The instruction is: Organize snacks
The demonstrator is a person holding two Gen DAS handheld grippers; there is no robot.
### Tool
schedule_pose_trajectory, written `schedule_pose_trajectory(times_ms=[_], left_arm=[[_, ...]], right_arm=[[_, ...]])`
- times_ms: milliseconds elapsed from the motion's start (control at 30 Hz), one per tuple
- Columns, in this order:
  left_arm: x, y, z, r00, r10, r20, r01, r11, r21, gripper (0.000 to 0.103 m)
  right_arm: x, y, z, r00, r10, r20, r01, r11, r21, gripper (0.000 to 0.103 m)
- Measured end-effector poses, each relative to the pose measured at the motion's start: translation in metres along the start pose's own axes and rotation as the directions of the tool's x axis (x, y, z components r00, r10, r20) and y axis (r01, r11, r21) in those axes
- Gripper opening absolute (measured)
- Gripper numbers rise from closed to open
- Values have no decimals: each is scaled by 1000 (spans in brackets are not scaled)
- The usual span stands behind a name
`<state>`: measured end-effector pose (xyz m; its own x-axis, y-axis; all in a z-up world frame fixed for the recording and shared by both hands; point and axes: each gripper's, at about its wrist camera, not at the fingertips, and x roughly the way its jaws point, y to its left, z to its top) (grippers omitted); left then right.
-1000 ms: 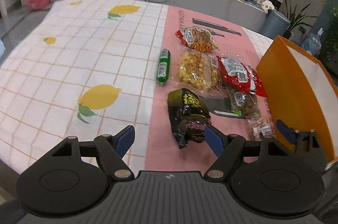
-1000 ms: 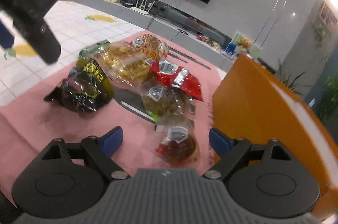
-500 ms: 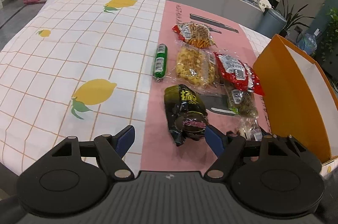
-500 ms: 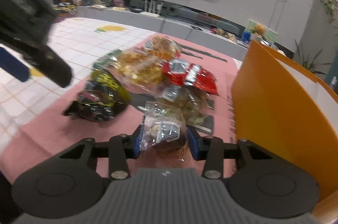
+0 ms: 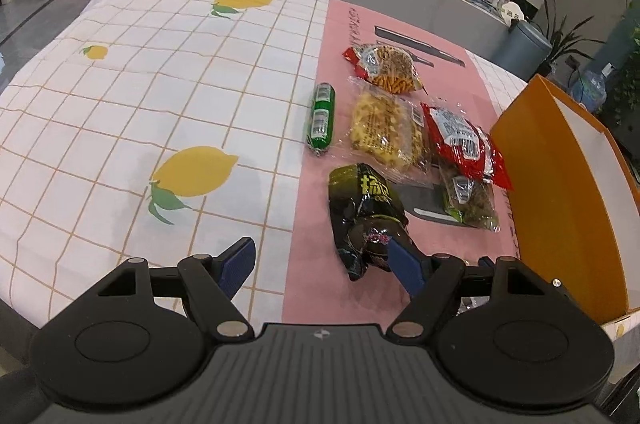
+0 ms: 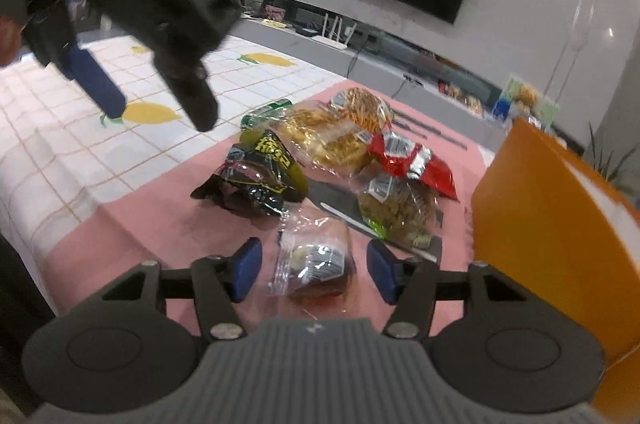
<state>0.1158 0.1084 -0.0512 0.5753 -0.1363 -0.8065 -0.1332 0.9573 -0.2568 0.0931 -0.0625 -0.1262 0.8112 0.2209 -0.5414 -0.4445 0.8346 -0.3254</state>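
Several snack packets lie on the pink mat (image 5: 312,284). A small clear packet (image 6: 312,244) with dark contents rests on the mat between the fingers of my right gripper (image 6: 314,256). Its jaws are opening, and both blue pads stand apart from the packet. My left gripper (image 5: 320,252) hangs open over the mat's near edge with nothing in it, its right finger just in front of a dark green packet (image 5: 366,208). In the right wrist view the left gripper (image 6: 148,96) hovers at the upper left. An orange box (image 6: 540,232) stands open on the right.
Behind the dark packet (image 6: 256,180) lie a green roll (image 5: 322,118), a yellow snack bag (image 5: 384,130), a red packet (image 5: 460,140), a bag of orange sticks (image 5: 388,66) and a green-brown bag (image 5: 468,200). A lemon-print cloth (image 5: 160,84) covers the table's left.
My right gripper closed on the clear packet, then spread its fingers again; the packet now lies between them on the mat. The left gripper stayed open and hardly moved.
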Motion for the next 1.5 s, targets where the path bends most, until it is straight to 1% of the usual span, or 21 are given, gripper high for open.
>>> schedule_pose_trajectory(times_ms=[67,100,133,233,300,367,433,533,600,667,767,800,833,933,1067,1100,1133,1167,1200,1333,1500], left_arm=[[1,-1,-1,1000,-4,-8,5,1000,3,89],[2,-1,-1,1000,-4,-9,4,1000,6,89],[2,-1,-1,1000,-3,-8,3,1000,9,89],[1,-2,-1,1000,-8,-4,8,1000,8,89],[0,-2,0,999,-52,13,52,999,-2,89],[3,-4,4,994,-108,8,108,994,-2,89],[9,-9,6,992,-127,-7,127,992,0,89],[22,-17,9,995,-94,-30,94,996,1,89],[31,-21,10,996,-79,-44,80,997,19,89],[39,-24,10,996,-69,-59,70,997,15,89],[54,-26,7,990,-96,-108,96,995,-8,89],[59,-27,5,987,-103,-124,103,995,-12,91],[59,-30,4,990,-101,-100,102,995,2,93],[63,-40,2,996,-49,-79,53,997,50,94],[68,-53,-1,999,11,-34,-8,993,116,94],[68,-56,-3,1000,18,-23,-15,991,136,86],[68,-59,-5,999,35,-12,-32,985,169,81],[68,-64,-6,998,68,-2,-66,975,213,72],[67,-67,-7,996,83,7,-83,967,241,68],[65,-71,-12,995,95,34,-101,954,281,64],[56,-68,-10,995,86,48,-95,958,271,64]], right_arm=[[0,3,-1,1000,-1,-2,1,1000,-14,51],[0,3,-1,1000,2,-3,-2,1000,-14,45],[0,3,-1,1000,-1,-7,0,1000,-18,41],[-1,2,0,1000,4,-2,-4,1000,-15,40],[-4,-1,3,1000,15,6,-15,1000,1,40],[-8,-3,5,1000,9,13,-9,1000,9,40],[-12,-8,8,1000,-3,17,2,1000,27,40],[-22,-20,11,999,-7,33,4,996,85,39],[-31,-30,14,998,-9,56,3,993,120,39],[-41,-41,17,997,-13,81,0,987,162,39],[-55,-55,22,992,-9,123,-18,975,220,40],[-59,-58,23,991,-10,133,-20,973,228,40],[-64,-60,24,989,-15,145,-20,972,235,40],[-75,-64,24,986,-18,168,-23,970,243,40],[-83,-67,26,981,-25,190,-23,968,248,40],[-85,-68,26,981,-29,194,-20,968,249,40],[-86,-68,26,980,-34,198,-17,968,249,40],[-87,-69,26,979,-37,200,-15,968,250,40],[-88,-69,27,979,-40,202,-13,968,251,40],[-91,-72,28,976,-51,211,-5,966,258,40],[-95,-79,30,973,-58,221,-5,962,273,40]])
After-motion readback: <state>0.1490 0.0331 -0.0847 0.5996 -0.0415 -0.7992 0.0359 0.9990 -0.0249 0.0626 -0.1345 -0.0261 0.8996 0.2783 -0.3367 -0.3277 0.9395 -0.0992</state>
